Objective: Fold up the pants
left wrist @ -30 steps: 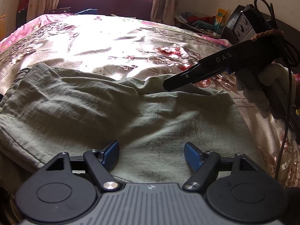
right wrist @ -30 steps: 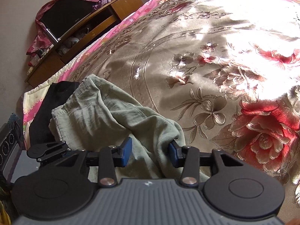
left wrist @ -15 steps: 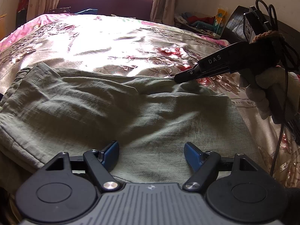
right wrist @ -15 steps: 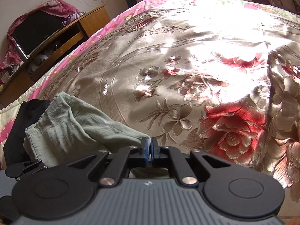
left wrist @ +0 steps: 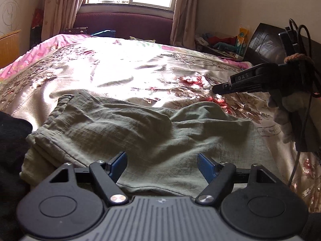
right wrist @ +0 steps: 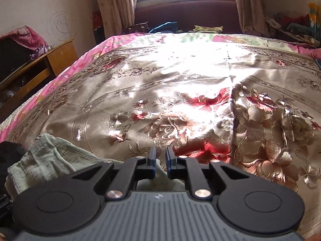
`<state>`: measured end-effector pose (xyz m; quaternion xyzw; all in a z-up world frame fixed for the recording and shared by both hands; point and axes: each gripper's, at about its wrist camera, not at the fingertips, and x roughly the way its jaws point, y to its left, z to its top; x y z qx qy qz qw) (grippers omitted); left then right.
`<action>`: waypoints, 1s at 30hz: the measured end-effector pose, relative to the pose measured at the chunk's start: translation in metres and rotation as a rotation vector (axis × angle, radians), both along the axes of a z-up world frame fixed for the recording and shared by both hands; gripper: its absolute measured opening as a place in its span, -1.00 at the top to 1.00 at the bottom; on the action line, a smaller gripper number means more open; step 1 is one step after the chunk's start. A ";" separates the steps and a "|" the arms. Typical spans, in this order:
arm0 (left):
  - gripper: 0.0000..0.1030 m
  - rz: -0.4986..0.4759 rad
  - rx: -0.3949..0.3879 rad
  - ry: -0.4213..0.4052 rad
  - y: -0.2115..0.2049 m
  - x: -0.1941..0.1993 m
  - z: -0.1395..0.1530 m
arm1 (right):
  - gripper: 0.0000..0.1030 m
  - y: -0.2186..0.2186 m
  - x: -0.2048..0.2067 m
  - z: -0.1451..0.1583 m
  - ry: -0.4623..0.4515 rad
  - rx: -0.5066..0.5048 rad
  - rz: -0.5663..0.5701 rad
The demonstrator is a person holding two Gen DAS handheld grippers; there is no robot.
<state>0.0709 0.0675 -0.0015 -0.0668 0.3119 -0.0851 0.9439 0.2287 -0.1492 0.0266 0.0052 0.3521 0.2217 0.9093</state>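
Two tongs are in play, and the pants [left wrist: 140, 132] lie closer to your left one. The left tongs [left wrist: 162, 165] hover just above the near hem of the green pants with the jaws spread wide and nothing between them. The pants lie flat on the flowered bedspread [left wrist: 124, 70], already doubled over, with their long axis running across your view from left to right; stacked hems show at the left end, next to a dark garment [left wrist: 12, 140].

Your right tongs [left wrist: 217, 89] are held off the far right corner of the pants, above the bedspread and clear of the cloth. In the right wrist view their jaws [right wrist: 160, 161] stand almost together with a narrow slit between them. They have just been opening slightly, and no cloth is pinched; the pants [right wrist: 46, 156] sit low and to the left of them.

Judged from this layout, the next fold runs along the long axis, so you need a grip at one end. Your left hand is nearer.
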 end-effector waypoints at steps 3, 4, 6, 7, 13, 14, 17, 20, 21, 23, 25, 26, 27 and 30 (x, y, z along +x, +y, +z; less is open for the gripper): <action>-0.73 0.060 0.056 -0.051 0.013 0.001 0.010 | 0.66 0.029 -0.019 0.004 -0.004 0.038 0.111; -0.73 0.075 0.069 -0.055 0.018 0.002 0.012 | 0.66 0.042 -0.021 0.001 0.004 0.046 0.151; -0.73 0.098 0.108 0.011 0.027 0.008 0.010 | 0.64 0.080 -0.022 -0.009 0.043 0.074 0.240; -0.73 0.108 0.109 0.058 0.032 0.010 0.007 | 0.63 0.097 -0.020 -0.015 0.069 0.098 0.267; -0.73 0.123 -0.061 0.244 0.065 0.001 -0.010 | 0.47 0.193 -0.009 -0.064 0.251 0.193 0.451; -0.73 0.115 -0.060 0.239 0.065 -0.004 -0.008 | 0.42 0.202 -0.012 -0.069 0.256 0.169 0.470; -0.73 0.102 -0.067 0.228 0.067 -0.016 -0.006 | 0.42 0.208 -0.031 -0.062 0.178 0.095 0.490; -0.73 0.098 -0.057 0.178 0.063 -0.022 0.003 | 0.43 0.163 -0.051 -0.037 0.123 0.174 0.371; -0.73 0.087 -0.046 0.155 0.060 -0.023 0.008 | 0.39 0.139 -0.060 -0.029 0.104 0.200 0.310; -0.73 0.051 -0.042 0.129 0.053 -0.025 0.013 | 0.27 0.089 -0.078 -0.019 0.089 0.226 0.190; -0.73 0.009 -0.034 0.120 0.041 -0.023 0.015 | 0.27 0.036 -0.093 -0.016 0.086 0.216 0.057; -0.73 -0.009 -0.027 0.120 0.035 -0.022 0.015 | 0.23 0.003 -0.100 -0.016 0.096 0.205 -0.037; -0.73 -0.029 -0.019 0.116 0.026 -0.021 0.015 | 0.23 -0.026 -0.107 -0.018 0.113 0.206 -0.121; -0.73 -0.093 -0.004 0.113 0.001 -0.015 0.012 | 0.23 -0.088 -0.117 -0.033 0.191 0.292 -0.283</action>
